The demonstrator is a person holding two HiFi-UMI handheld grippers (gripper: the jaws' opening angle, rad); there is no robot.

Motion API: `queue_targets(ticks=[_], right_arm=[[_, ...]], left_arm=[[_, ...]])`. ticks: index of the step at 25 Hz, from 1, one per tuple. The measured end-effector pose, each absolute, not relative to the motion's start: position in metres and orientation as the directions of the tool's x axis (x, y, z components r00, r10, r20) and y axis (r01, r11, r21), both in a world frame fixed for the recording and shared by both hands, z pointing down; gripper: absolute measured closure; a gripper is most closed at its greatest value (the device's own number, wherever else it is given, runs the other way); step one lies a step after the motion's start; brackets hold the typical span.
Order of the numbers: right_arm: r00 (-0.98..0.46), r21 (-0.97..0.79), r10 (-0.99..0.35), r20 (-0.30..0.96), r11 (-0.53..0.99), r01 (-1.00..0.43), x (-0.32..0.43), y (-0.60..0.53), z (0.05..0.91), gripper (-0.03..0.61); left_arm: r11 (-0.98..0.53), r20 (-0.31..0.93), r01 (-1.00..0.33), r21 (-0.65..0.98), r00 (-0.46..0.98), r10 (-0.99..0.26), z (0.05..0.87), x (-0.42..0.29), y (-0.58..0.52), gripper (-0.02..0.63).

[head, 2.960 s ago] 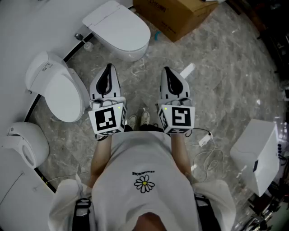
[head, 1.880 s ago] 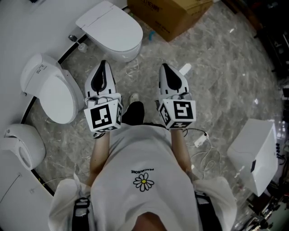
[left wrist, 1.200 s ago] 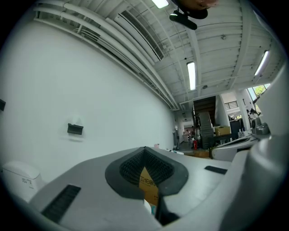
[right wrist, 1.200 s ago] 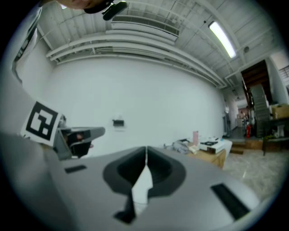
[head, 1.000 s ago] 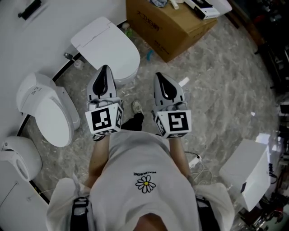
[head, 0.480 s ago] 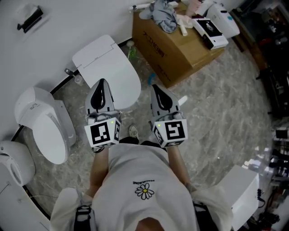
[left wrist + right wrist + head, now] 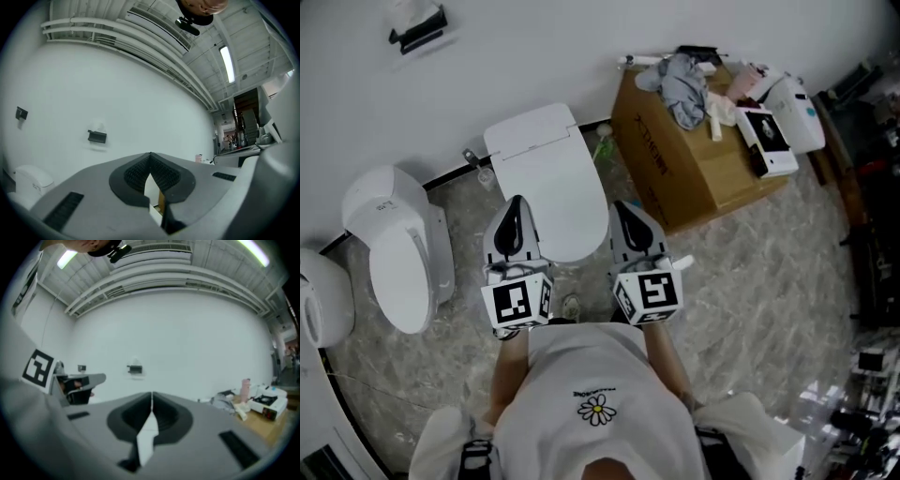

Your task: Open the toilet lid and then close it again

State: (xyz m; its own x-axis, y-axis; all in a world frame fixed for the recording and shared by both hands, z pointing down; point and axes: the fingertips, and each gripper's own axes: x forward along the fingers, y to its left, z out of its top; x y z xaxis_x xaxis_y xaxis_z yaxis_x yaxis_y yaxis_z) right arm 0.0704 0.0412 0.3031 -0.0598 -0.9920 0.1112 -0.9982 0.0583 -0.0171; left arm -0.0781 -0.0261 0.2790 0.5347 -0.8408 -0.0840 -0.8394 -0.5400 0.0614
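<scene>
The cardboard box (image 7: pixel 675 183) stands against the white wall, just to the right of the toilet (image 7: pixel 546 178), and its top is closed, so I cannot see what is inside. Things lie on top of it instead: a crumpled grey cloth (image 7: pixel 682 77), a pink item (image 7: pixel 741 82) that is too small to name, a flat black and white packet (image 7: pixel 766 131), and a white device (image 7: pixel 794 101) that hangs over the far right corner. Between the box and the toilet there is a small green thing (image 7: pixel 602 145), but I cannot tell what it is.

The toilet lid (image 7: pixel 553 202) is down and covers the bowl completely. The person stands directly in front of it and holds both grippers side by side. From above, the tips of the left gripper (image 7: pixel 516 204) and the right gripper (image 7: pixel 622 208) lie over the front edge of the lid, one at each side. Whether they touch it, I cannot say. Both claws are clenched, pad against pad, with nothing between them.

A second toilet (image 7: pixel 394 248) stands to the left, also with its lid down. A third white fixture (image 7: pixel 314 300) is cut off by the left edge of the head view. High on the wall hangs a small dark holder (image 7: pixel 417 36). The person's legs are mostly hidden under the white shirt (image 7: pixel 595 394).
</scene>
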Motion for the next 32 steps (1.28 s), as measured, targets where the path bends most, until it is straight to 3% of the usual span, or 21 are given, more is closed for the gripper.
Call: queue_targets(ticks=[14,25,32], right_arm=[[-0.318,0.004,-0.942,0.106,0.320,-0.947,0.097,0.009,0.302,0.548],[-0.351,-0.018,-0.931,0.103,0.351,-0.936,0.113,-0.008,0.308,0.548],[-0.396,0.088,-0.910,0.121,0.407,-0.909,0.101,-0.037,0.321,0.546]], left_arm=[[-0.227,-0.083,-0.973,0.038,0.224,-0.971,0.277,-0.090,-0.017,0.594],[-0.165,-0.053,-0.985,0.040,0.163,-0.985,0.286,-0.083,-0.018,0.594],[-0.201,-0.033,-0.979,-0.020,0.202,-0.979,0.304,-0.083,-0.049,0.594]])
